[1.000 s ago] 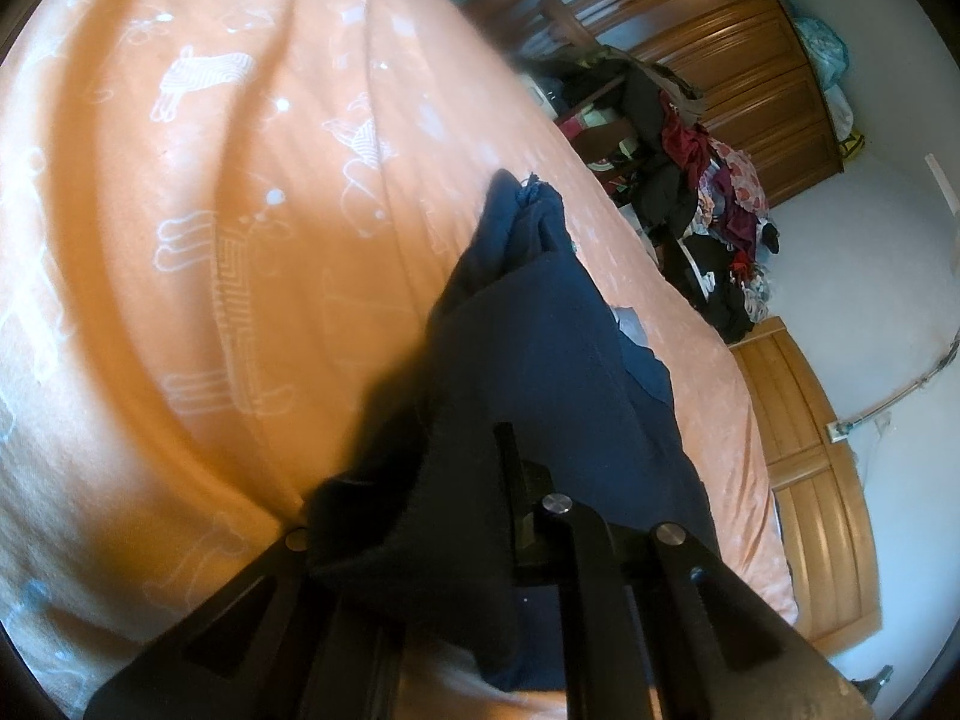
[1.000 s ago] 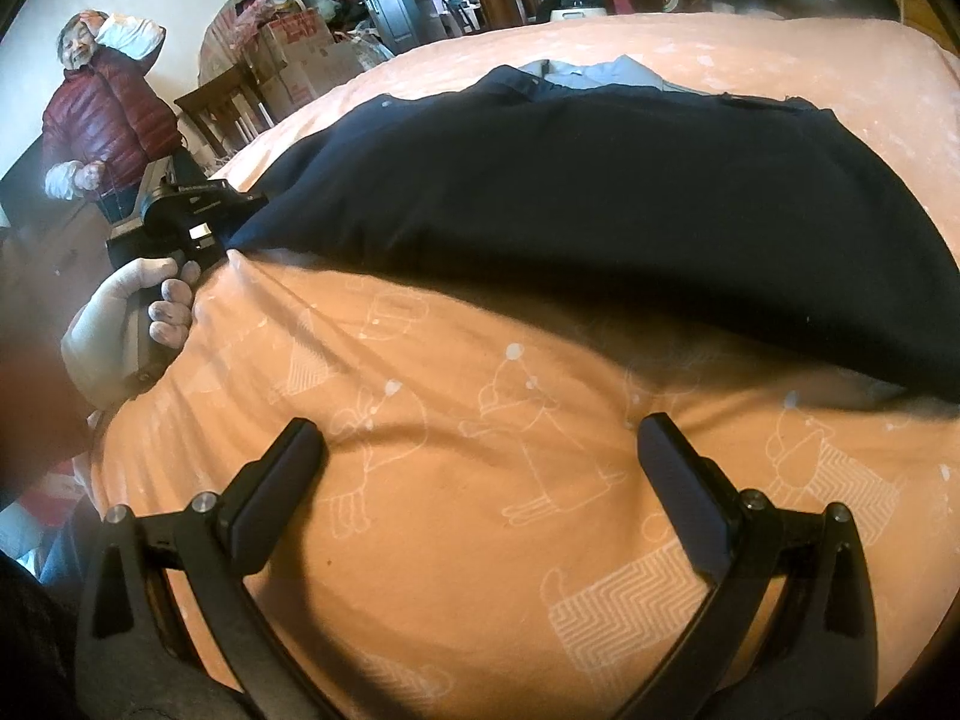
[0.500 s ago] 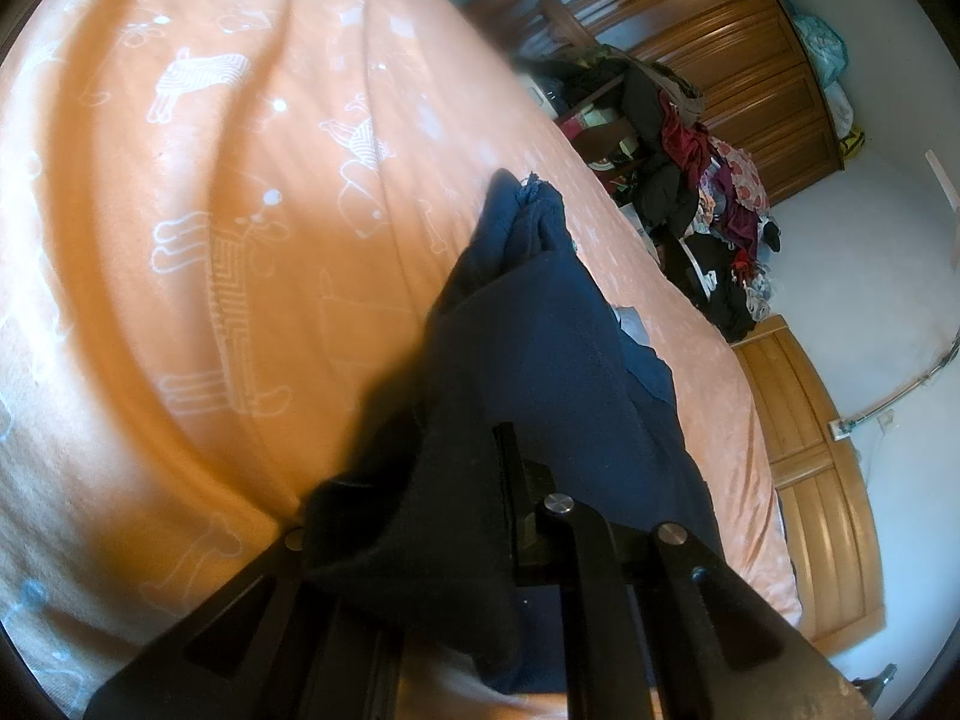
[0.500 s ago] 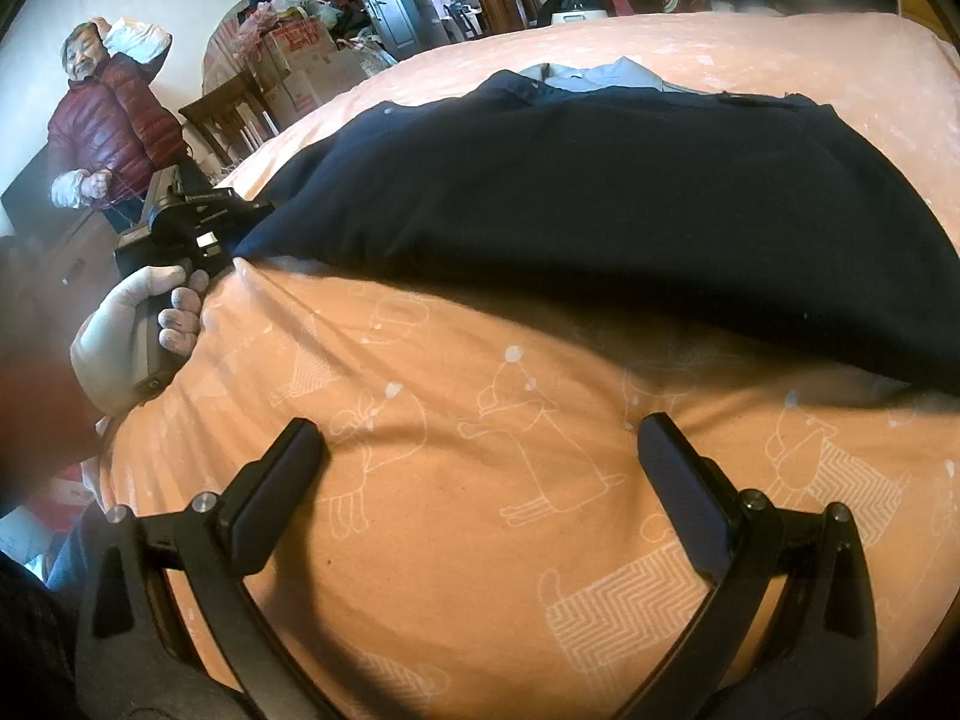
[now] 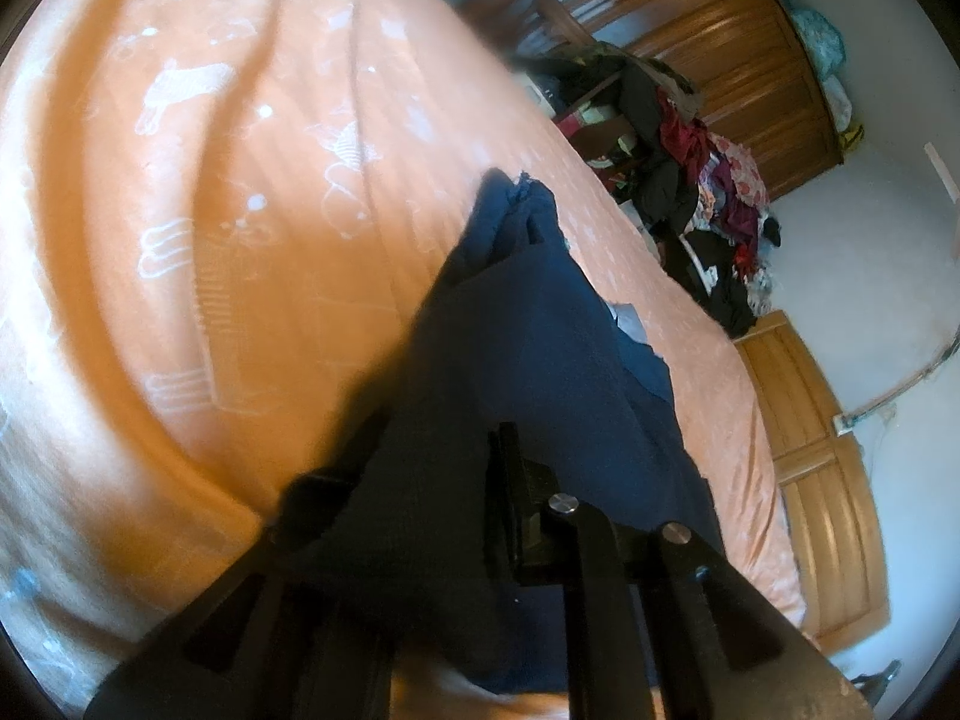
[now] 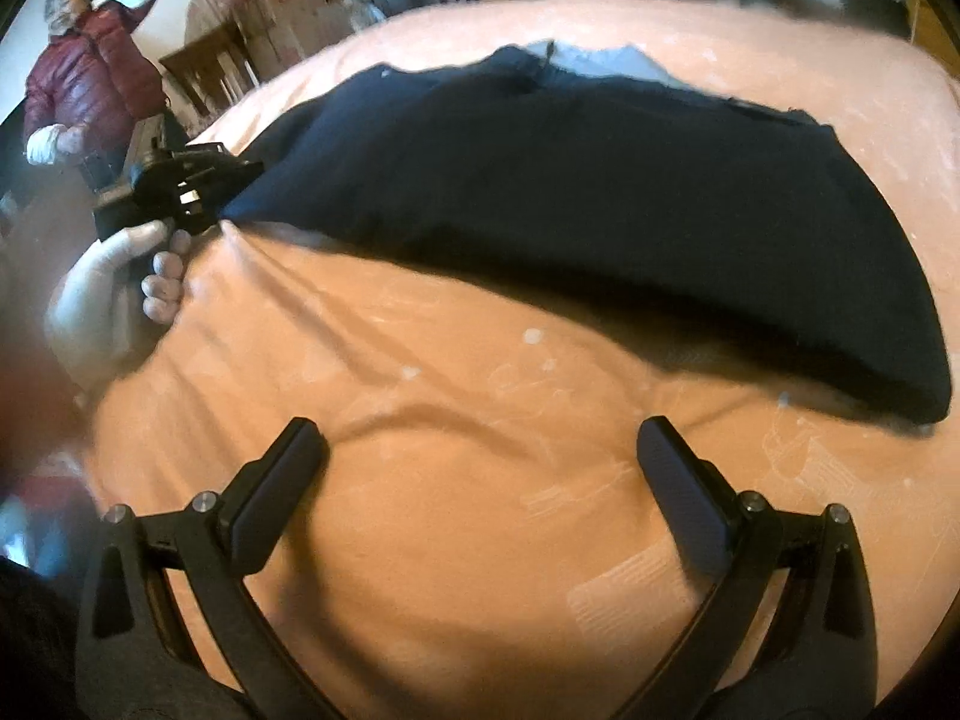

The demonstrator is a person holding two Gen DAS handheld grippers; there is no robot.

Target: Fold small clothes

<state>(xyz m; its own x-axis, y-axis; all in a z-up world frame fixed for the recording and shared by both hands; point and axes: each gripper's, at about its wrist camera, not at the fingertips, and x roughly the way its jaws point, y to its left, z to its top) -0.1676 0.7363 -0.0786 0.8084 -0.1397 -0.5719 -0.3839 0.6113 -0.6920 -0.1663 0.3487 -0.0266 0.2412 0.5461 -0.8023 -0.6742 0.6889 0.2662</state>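
Pinching one corner of the navy garment (image 6: 570,192), our left gripper (image 6: 207,192) holds it over the orange bedspread (image 6: 450,480); our right gripper (image 6: 480,456), fingers spread, hovers just short of its near edge.

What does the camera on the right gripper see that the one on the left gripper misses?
Only the right wrist view shows the open right gripper over bare bedspread, the gloved hand holding the left gripper, and a bystander in a red jacket.

Only the left wrist view shows the wooden wardrobe, the clothes pile and the left gripper's fingers shut on the cloth from close up.

Both show the navy garment lying on the orange bedspread.
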